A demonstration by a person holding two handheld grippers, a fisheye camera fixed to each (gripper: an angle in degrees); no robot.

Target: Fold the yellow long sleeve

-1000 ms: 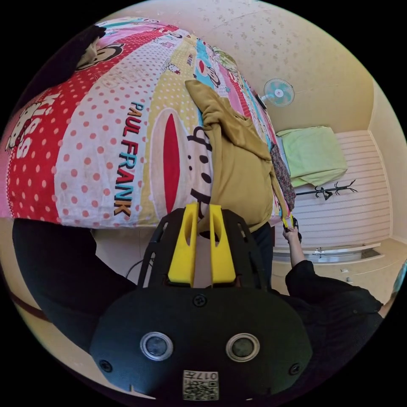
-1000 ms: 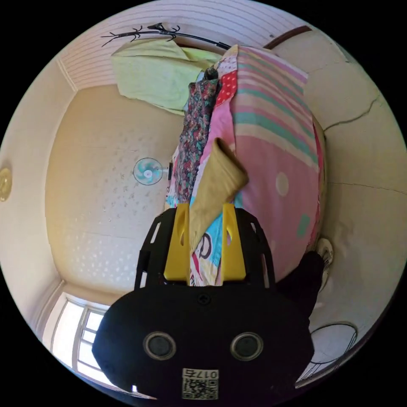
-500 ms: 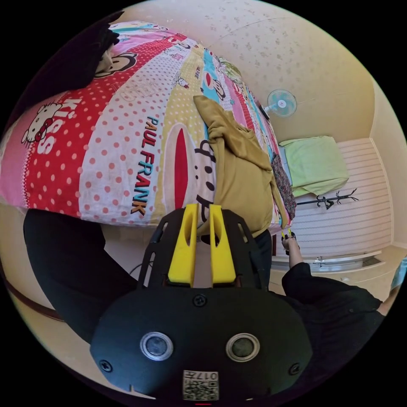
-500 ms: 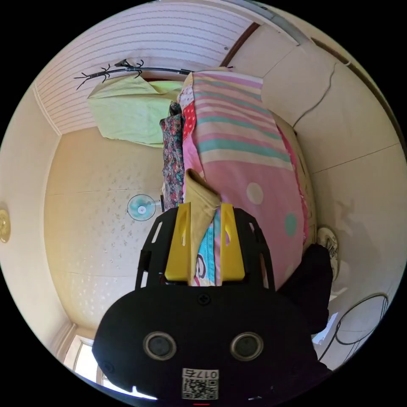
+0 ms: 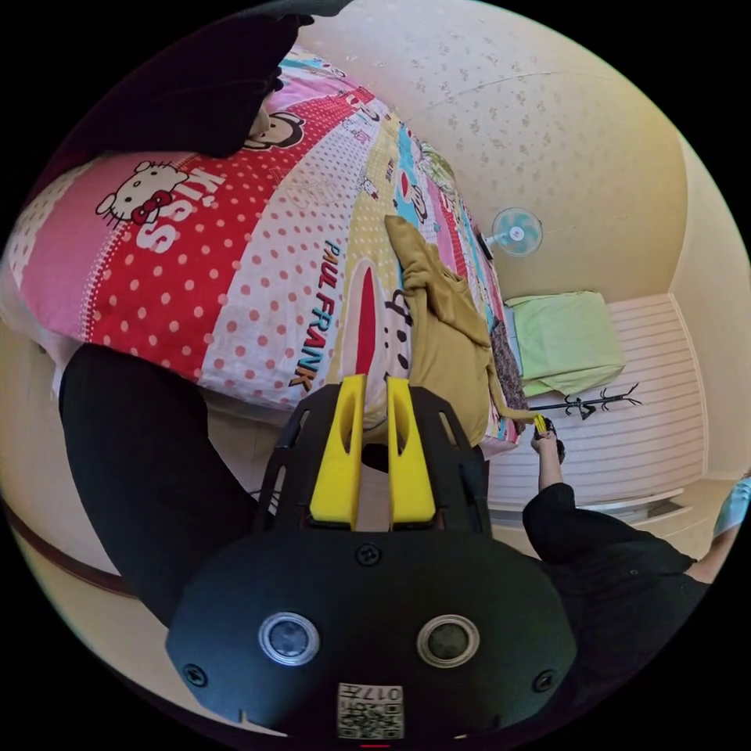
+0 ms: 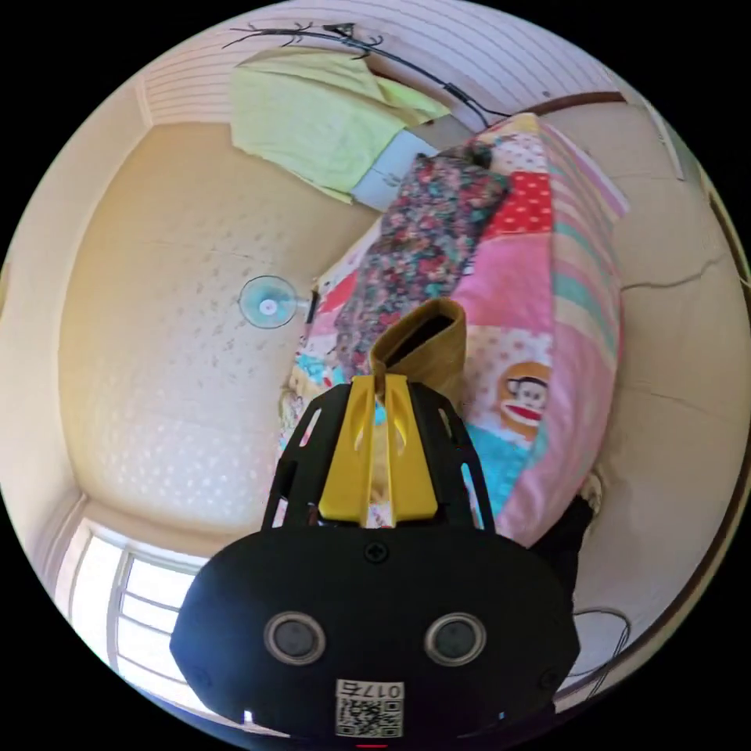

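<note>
The yellow long sleeve shirt (image 5: 446,344) lies on a bright cartoon-print bed cover (image 5: 235,258). My left gripper (image 5: 375,383) sits at the shirt's bottom hem, its jaws nearly together with tan cloth between them. One sleeve stretches off the bed's edge to my right gripper (image 5: 541,425), which a hand holds. In the right gripper view, my right gripper (image 6: 379,381) is shut on that sleeve just below its open cuff (image 6: 422,344), which stands up above the jaw tips.
A floral cloth (image 6: 422,235) lies on the bed beyond the cuff. A green cloth (image 6: 313,117) hangs from a rack, near a wall fan (image 6: 266,301). A dark garment (image 5: 195,86) sits on the bed's far end. The person's dark legs (image 5: 149,469) stand by the bed.
My right gripper's jaws were apart with the sleeve between them and have now shut on it. Both views have swung; the left gripper's jaws look the same.
</note>
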